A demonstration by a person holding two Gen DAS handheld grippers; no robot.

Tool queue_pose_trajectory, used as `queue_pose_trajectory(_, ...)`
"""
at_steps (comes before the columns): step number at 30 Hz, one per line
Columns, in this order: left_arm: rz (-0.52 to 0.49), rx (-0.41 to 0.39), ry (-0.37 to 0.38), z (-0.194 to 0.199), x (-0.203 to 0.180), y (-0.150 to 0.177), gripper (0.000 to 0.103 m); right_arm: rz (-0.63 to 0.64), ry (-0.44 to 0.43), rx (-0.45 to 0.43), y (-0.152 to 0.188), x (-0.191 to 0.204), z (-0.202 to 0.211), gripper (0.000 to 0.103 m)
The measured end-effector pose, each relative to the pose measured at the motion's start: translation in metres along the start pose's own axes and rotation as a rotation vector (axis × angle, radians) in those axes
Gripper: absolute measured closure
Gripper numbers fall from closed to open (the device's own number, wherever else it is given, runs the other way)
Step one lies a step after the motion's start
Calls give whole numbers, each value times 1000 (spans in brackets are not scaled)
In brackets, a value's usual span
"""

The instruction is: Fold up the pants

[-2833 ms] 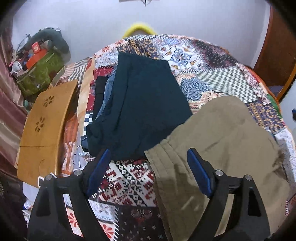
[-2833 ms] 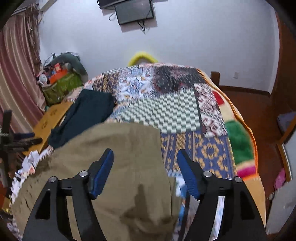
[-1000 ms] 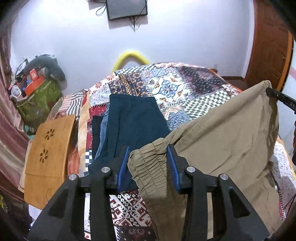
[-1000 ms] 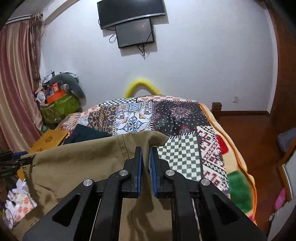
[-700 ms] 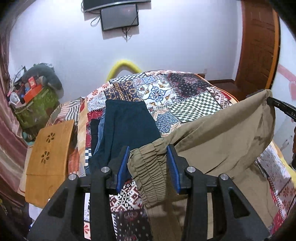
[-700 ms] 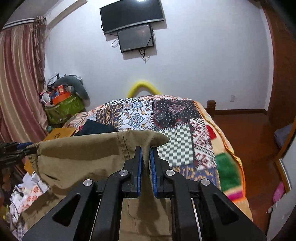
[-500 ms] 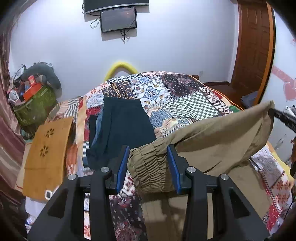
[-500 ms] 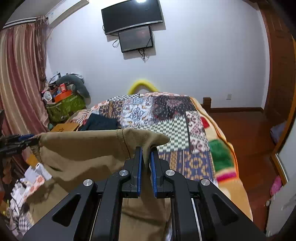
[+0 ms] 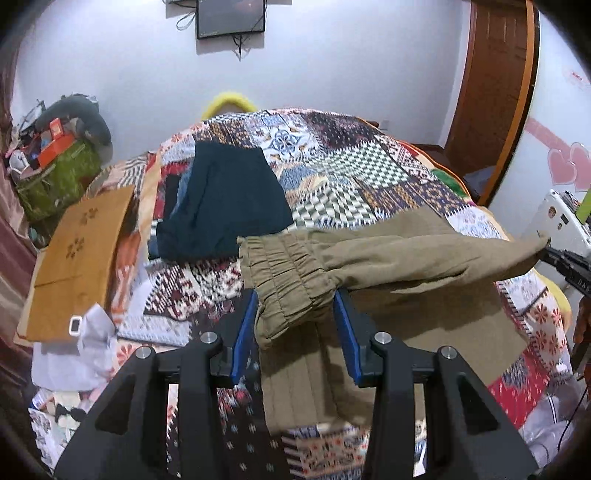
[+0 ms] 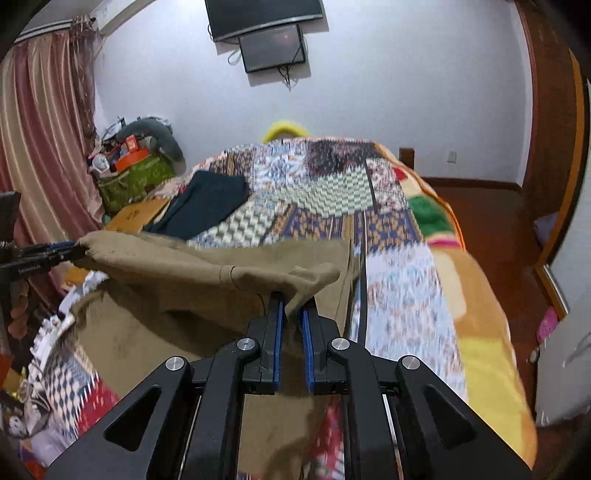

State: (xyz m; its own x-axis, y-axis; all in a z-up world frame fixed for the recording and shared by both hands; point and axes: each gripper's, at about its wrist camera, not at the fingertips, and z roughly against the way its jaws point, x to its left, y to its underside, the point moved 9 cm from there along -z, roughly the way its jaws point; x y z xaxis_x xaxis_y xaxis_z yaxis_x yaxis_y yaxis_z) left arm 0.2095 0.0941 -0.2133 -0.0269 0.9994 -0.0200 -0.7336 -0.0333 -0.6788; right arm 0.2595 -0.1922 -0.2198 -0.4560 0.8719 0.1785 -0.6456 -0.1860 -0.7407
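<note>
The pants (image 9: 406,254) are matt olive cloth with a fine woven grain, gathered into soft ridges at the elastic waistband (image 9: 291,280). The quilt (image 9: 332,177) is printed patchwork cloth, the dark pile (image 9: 221,206) on it a smooth, dull fabric, and the board (image 9: 81,258) beside the bed is smooth, honey-coloured wood. Both the left gripper (image 9: 295,332) and right gripper (image 10: 291,332) are matt black plastic with blue pads (image 9: 242,339) and shiny metal screws (image 10: 245,344).

Count: 1 pair of khaki pants (image 9: 406,254), 2 grippers: left gripper (image 9: 295,317), right gripper (image 10: 291,314). 1 stack of dark folded clothes (image 9: 225,203), 1 patchwork bedspread (image 9: 351,173), 1 wooden board (image 9: 77,258), 2 wall screens (image 10: 269,29), 1 green bag (image 9: 55,184).
</note>
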Motion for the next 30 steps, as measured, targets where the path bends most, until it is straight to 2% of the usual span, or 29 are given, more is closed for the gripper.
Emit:
queue_pose_trajectory(5,-12,12,-6,6,-4,20,60,-9,7,35,30,4,6,94)
queue_pose_trajectory(10,-72,50,-56,4,-7,45,58,-22,14,88,60,5,7,88)
queue_pose_trajectory(17,-112,82,-104,9,-5,66,56,-46,26,180,106,3,2,88)
queue_pose_trajectory(20,-94,76,-90,17,-3,65,49,-62,34,187,112,3,7,85)
queue_pose_trajectory(22,-90,62,-88,25,-4,60,46,-56,39,176,109,5,14,77)
queue_pose_trajectory(25,-99,28,-89,36,-8,48,36,-39,38,136,100,11,27,65)
queue_pose_trajectory(27,-107,9,-78,42,-14,42,21,-26,36,97,91,17,35,58)
queue_pose_trajectory(30,-146,-4,-62,43,-27,33,13,14,28,56,78,29,45,50)
